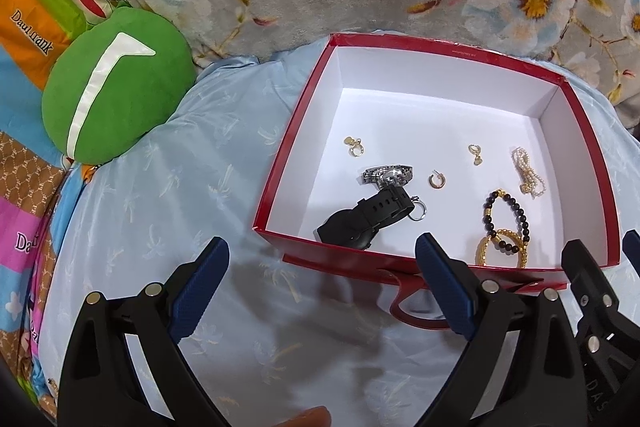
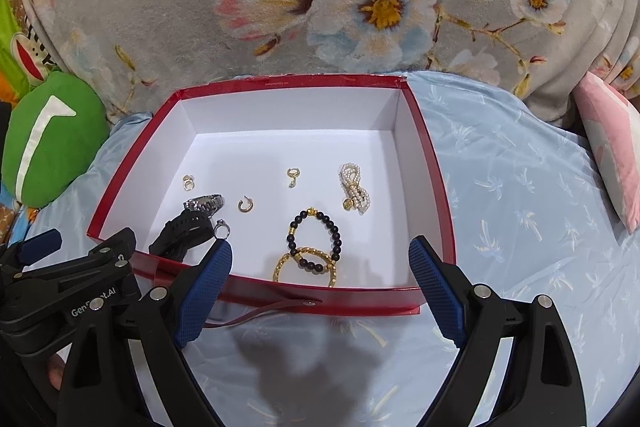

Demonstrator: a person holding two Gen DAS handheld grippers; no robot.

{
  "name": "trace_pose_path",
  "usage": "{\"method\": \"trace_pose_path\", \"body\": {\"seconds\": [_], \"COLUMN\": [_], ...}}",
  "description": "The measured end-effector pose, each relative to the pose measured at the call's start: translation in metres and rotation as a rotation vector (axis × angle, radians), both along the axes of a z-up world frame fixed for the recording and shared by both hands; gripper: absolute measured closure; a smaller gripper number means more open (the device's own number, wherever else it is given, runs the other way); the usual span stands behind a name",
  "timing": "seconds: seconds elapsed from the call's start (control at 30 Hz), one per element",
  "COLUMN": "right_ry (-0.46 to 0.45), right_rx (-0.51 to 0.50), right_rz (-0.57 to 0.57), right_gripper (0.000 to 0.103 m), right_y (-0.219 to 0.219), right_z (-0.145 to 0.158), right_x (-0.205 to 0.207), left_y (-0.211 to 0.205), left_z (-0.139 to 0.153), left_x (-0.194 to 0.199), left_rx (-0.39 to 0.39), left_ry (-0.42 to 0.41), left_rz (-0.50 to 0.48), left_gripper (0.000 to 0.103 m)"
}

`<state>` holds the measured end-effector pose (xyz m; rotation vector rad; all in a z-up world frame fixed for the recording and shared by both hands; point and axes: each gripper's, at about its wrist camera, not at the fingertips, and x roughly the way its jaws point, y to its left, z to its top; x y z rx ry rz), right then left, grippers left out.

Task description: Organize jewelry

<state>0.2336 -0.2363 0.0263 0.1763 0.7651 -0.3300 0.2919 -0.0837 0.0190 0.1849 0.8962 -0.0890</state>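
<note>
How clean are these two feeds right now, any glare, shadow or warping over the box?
Left wrist view: sharp, fisheye bows the red box edges, dark vignette in the corners, gripper shadow on the blue sheet. Right wrist view: equally sharp, white box floor bright but not blown out, soft shadow on the sheet below the box; black bead bracelet and pearl bracelet read clearly.
</note>
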Motion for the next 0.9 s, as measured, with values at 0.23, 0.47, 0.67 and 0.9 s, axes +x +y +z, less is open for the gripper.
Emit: {"method": "trace_pose_path", "body": {"seconds": [0.23, 0.47, 0.67, 0.9], "right_ry": [-0.006, -0.009, -0.009, -0.01], "right_rx": [-0.008, -0.011, -0.008, -0.01], "right_rz": [0.002, 0.001, 0.0, 0.0], "right_gripper": [0.015, 0.015, 0.015, 0.015], "right_y": [0.0026, 0.0028, 0.0035, 0.0033], "right_z": [0.0004, 0.0009, 0.0006, 0.0005], "right_x": [-0.0014, -0.0024, -0.0021, -0.0024], "left_y": [-0.0007, -0.0026, -0.0026, -0.0016], "left_z": [-0.001, -0.0011, -0.0014, -0.0013], "left_x": [-0.001, -0.0022, -0.0028, -0.0031], "left_rx": [0.0, 0.001, 0.002, 0.002], "left_ry": [0.003, 0.003, 0.003, 0.003], "left_rz": [-0.007, -0.01, -0.01, -0.009], "left_gripper": [0.011, 0.011, 0.011, 0.011]}}
